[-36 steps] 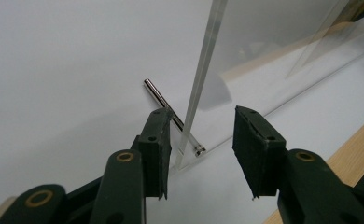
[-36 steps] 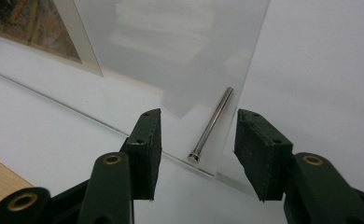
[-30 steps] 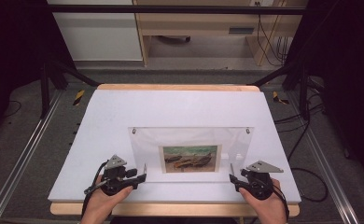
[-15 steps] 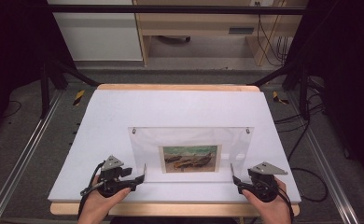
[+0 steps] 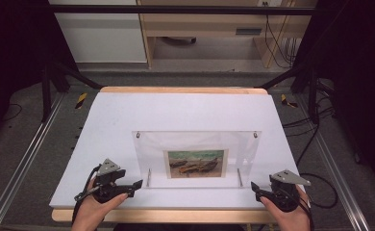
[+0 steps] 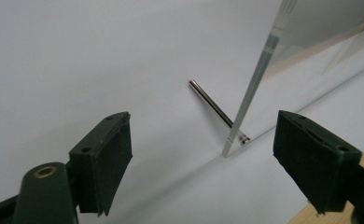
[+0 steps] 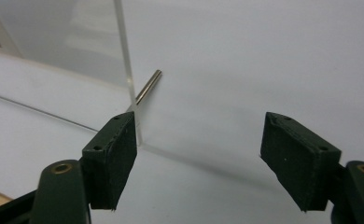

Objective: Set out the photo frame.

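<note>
White tabletop point(image 5: 128, 115) on a wooden board, dark room behind. High view: a clear acrylic photo frame holding a boat picture point(image 5: 195, 154) stands upright between the left gripper point(image 5: 136, 184) and the right gripper point(image 5: 254, 186), each just outside a lower corner. Left gripper view: jaws have just been opening and are spread, nothing between them; the frame's edge and a metal support pin point(image 6: 213, 105) lie ahead. Right gripper view: likewise released, with the frame's edge just beyond the left-hand jaw. Judged step: release after placing; next, a clean withdrawal without nudging the frame.

light: bright, even on table point(image 5: 128, 120) — surroundings dark | shadows: faint | focus: close views soft — high view slightly grainy
</note>
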A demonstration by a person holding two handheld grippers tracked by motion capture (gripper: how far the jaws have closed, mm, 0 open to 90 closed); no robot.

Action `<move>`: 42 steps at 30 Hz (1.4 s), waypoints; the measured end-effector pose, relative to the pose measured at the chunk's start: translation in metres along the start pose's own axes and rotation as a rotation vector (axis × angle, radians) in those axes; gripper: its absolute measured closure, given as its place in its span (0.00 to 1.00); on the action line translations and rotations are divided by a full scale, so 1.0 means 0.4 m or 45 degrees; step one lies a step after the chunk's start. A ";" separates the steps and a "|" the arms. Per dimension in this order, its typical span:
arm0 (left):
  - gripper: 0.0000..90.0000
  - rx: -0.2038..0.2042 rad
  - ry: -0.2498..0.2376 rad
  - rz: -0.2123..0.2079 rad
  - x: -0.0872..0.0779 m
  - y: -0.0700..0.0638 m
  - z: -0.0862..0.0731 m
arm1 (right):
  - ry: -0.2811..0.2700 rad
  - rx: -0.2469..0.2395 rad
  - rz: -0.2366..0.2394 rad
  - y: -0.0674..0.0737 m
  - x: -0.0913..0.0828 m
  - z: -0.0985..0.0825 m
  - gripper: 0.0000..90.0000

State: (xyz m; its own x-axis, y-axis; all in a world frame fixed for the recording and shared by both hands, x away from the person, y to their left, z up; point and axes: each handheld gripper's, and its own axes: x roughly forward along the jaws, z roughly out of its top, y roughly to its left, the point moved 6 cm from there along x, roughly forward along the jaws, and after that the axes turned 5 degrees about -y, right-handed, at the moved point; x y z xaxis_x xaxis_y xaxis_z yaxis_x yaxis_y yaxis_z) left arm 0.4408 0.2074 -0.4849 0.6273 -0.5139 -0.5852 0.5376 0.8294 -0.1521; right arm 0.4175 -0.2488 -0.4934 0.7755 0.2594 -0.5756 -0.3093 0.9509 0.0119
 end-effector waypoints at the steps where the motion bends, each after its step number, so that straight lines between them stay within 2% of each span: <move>1: 0.20 0.002 -0.004 0.009 -0.001 0.005 0.000 | 0.001 -0.003 -0.013 -0.003 0.001 0.000 0.28; 7: 0.17 0.010 -0.030 0.043 -0.009 0.030 0.005 | 0.011 0.003 -0.059 -0.018 0.003 -0.001 0.24; 8: 0.17 0.012 -0.036 0.054 -0.011 0.039 0.007 | 0.006 0.003 -0.084 -0.027 0.003 0.000 0.23; 17: 0.16 0.027 -0.032 0.090 -0.016 0.067 0.006 | -0.008 0.001 -0.133 -0.050 0.007 0.002 0.20; 21: 0.14 0.034 -0.021 0.098 -0.017 0.080 0.003 | -0.001 0.001 -0.129 -0.053 0.012 0.000 0.17; 25: 0.12 0.074 -0.010 0.120 -0.017 0.094 0.004 | 0.005 -0.015 -0.123 -0.053 0.017 0.000 0.15; 30: 0.11 0.061 0.011 0.130 0.000 0.121 0.005 | 0.023 -0.049 -0.123 -0.064 0.036 0.014 0.15; 38: 0.10 0.055 0.009 0.153 0.032 0.151 0.020 | 0.051 -0.057 -0.136 -0.085 0.073 0.033 0.15; 42: 0.09 0.059 0.001 0.153 0.045 0.154 0.031 | 0.052 -0.029 -0.138 -0.100 0.087 0.037 0.15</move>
State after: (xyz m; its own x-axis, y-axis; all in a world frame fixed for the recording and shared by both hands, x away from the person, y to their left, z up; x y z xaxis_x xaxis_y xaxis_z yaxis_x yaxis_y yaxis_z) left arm 0.4922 0.2464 -0.4952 0.6884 -0.4113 -0.5974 0.4840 0.8739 -0.0439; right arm 0.4649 -0.2753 -0.5019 0.7819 0.1480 -0.6056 -0.2377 0.9688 -0.0701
